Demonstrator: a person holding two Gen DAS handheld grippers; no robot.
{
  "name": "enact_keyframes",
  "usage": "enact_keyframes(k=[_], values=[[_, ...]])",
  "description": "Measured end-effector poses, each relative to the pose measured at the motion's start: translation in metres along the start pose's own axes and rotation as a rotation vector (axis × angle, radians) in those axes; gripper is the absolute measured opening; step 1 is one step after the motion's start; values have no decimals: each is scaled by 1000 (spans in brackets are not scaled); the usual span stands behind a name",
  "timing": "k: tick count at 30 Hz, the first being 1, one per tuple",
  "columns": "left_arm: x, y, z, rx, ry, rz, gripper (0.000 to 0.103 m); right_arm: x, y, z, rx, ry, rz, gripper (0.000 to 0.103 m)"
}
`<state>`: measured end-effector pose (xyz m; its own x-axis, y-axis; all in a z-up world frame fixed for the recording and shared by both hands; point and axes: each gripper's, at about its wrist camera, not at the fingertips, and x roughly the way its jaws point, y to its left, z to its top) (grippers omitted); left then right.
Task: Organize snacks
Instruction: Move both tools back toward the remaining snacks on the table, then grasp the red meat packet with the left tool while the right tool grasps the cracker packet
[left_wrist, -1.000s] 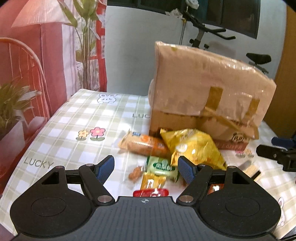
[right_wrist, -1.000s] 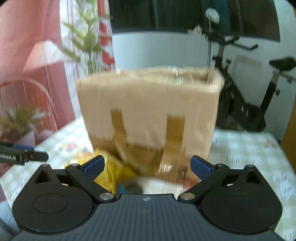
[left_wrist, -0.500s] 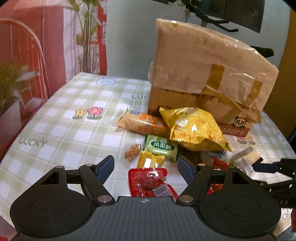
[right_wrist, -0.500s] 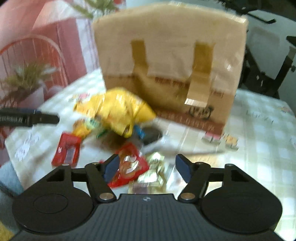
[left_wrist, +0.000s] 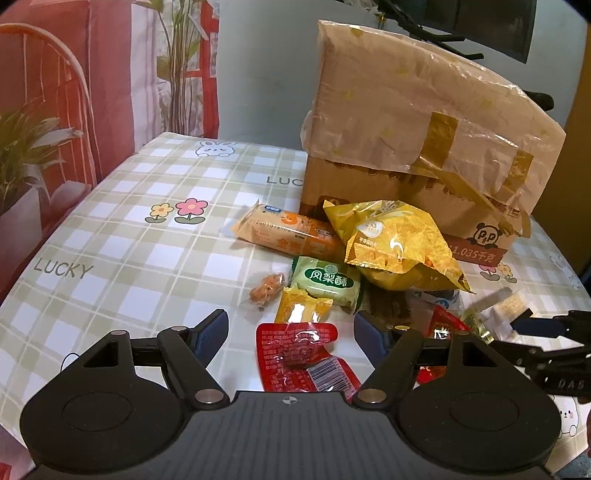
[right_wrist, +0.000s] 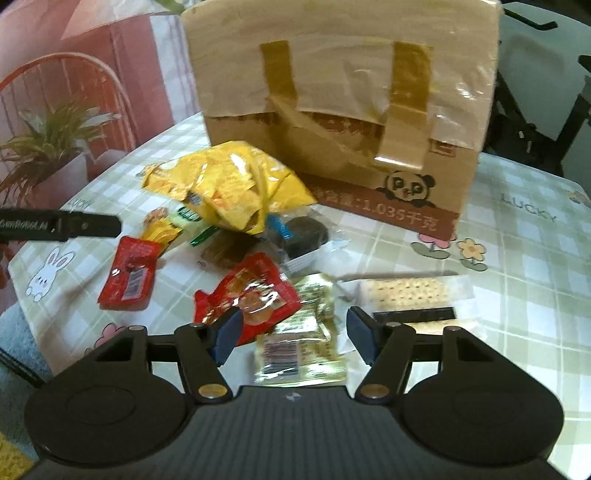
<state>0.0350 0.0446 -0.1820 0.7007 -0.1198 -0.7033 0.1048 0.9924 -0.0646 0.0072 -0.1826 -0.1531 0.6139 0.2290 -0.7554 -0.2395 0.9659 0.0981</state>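
Left gripper (left_wrist: 291, 334): jaws spread, nothing between the pads. A red sachet (left_wrist: 306, 356) lies on the table below the gap, apart from both fingers. Just beyond it lie a small yellow packet (left_wrist: 304, 309), a green cake packet (left_wrist: 325, 283) and a small clear-wrapped nut sweet (left_wrist: 266, 289).

Right gripper (right_wrist: 294, 334): jaws partly spread and just been closing. A gold foil packet (right_wrist: 306, 339) lies on the table between them; contact with the pads cannot be confirmed. A second red packet (right_wrist: 249, 291) lies at the left finger, and a clear-wrapped cracker packet (right_wrist: 406, 295) at the right finger.

The snacks form a loose pile on the checked tablecloth (left_wrist: 122, 254), in front of a cardboard box (right_wrist: 343, 110) patched with tape. A large yellow bag (left_wrist: 395, 243) leans against the box front and covers part of the pile; an orange biscuit pack (left_wrist: 284, 232) lies to its left, touching the box.

The left wrist view alone shows the orange biscuit pack. The right wrist view alone shows the gold packet in full, a dark round snack (right_wrist: 308, 232) and a brown wrapped piece (right_wrist: 229, 251) beneath the yellow bag. Each view catches the other gripper at its edge.
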Motion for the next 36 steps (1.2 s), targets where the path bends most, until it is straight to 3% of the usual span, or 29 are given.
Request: enact_keyframes(k=[9, 17, 24, 29, 36], values=[[0, -2, -9, -3, 19, 11, 76, -7, -24, -5, 55, -5, -61, 65], [4, 0, -10, -13, 34, 13, 76, -5, -62, -17, 282, 25, -47, 65], [4, -1, -10, -18, 33, 18, 76, 8, -80, -1, 406, 15, -12, 67], [6, 1, -12, -23, 45, 24, 76, 25, -88, 17, 403, 10, -56, 67], [11, -5, -19, -5, 64, 32, 76, 49, -73, 34, 266, 11, -150, 70]])
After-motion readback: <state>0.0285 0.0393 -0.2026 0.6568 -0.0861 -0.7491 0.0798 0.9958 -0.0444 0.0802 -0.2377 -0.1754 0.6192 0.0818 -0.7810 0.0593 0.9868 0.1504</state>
